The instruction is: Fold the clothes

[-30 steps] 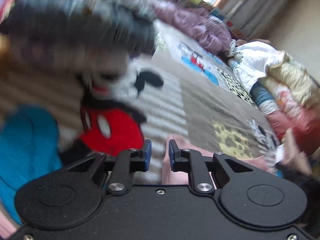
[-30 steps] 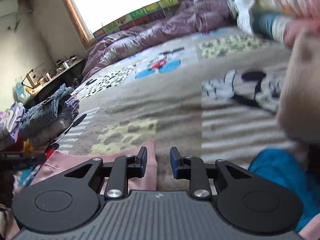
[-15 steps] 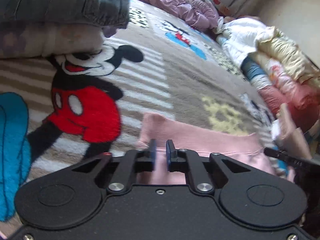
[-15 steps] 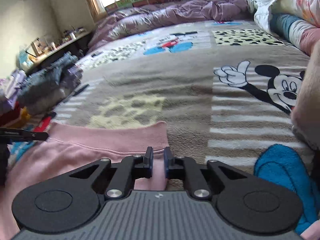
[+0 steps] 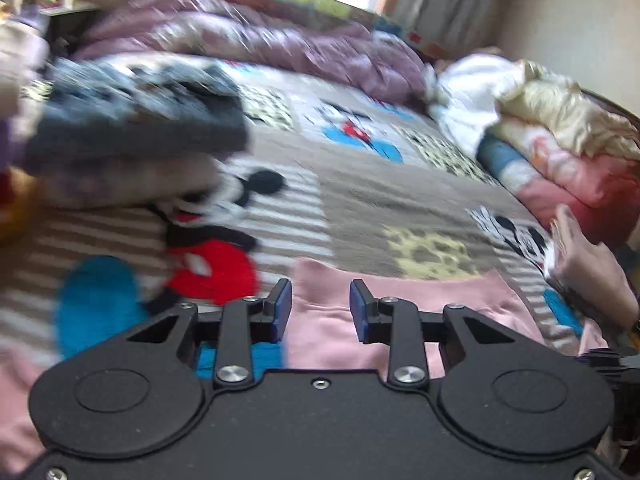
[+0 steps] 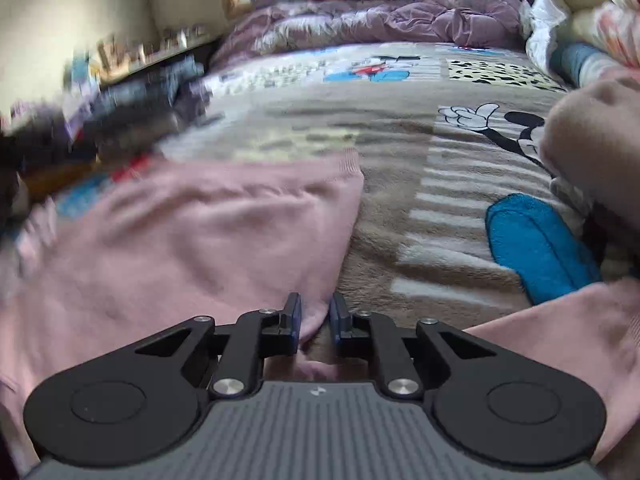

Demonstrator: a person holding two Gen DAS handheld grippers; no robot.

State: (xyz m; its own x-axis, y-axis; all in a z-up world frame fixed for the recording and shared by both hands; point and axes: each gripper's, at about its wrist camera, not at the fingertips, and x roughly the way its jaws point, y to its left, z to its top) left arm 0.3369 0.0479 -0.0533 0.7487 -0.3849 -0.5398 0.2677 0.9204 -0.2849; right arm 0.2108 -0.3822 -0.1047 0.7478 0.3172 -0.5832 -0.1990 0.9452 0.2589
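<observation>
A pink garment (image 5: 400, 292) lies flat on the cartoon-mouse blanket (image 5: 360, 200), its straight upper edge just beyond my left gripper (image 5: 320, 306). The left jaws are opening; the pink cloth lies below the gap and the blue pads do not press on it. In the right wrist view the same garment (image 6: 200, 232) spreads to the left, and its right edge runs down into my right gripper (image 6: 315, 318). The right jaws stand narrow and are starting to open, with a fold of pink cloth still pinched between the pads.
A stack of folded jeans and clothes (image 5: 132, 128) sits on the left of the bed. Rolled bedding (image 5: 540, 132) is piled along the right and a purple duvet (image 5: 300, 52) lies at the far end. A person's hand (image 5: 592, 276) is at the right.
The left jaws went from nearly shut on the pink hem to clearly apart, and that gripper lifted back. The right gripper shifted along the garment's edge; far more pink cloth now fills its view.
</observation>
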